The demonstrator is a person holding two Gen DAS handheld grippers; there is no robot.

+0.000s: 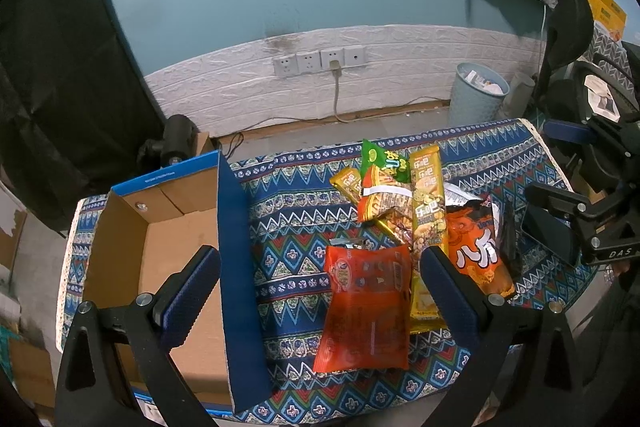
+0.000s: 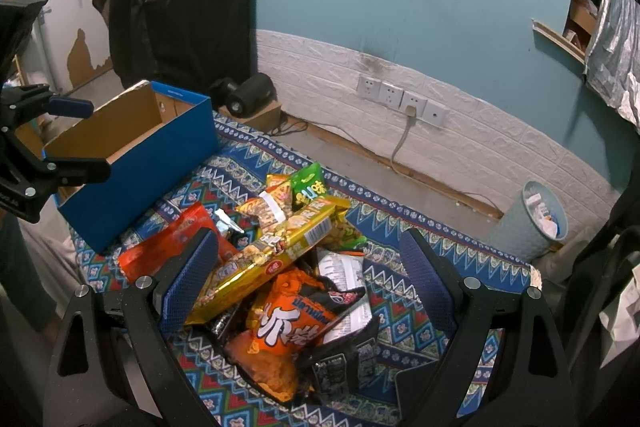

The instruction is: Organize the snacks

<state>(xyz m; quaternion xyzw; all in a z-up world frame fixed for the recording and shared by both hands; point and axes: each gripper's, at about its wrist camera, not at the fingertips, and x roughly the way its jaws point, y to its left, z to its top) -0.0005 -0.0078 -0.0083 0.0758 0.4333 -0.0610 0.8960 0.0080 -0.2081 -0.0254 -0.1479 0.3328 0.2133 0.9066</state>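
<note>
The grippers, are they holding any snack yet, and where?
No. The left gripper and right gripper are both open above the snack pile, gripping nothing.

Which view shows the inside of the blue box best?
Left wrist. It looks down into the blue box, showing its cardboard floor and inner walls with no snacks visible inside. The right wrist view sees the box from the side: mostly its outer wall and only the upper inner walls.
</note>
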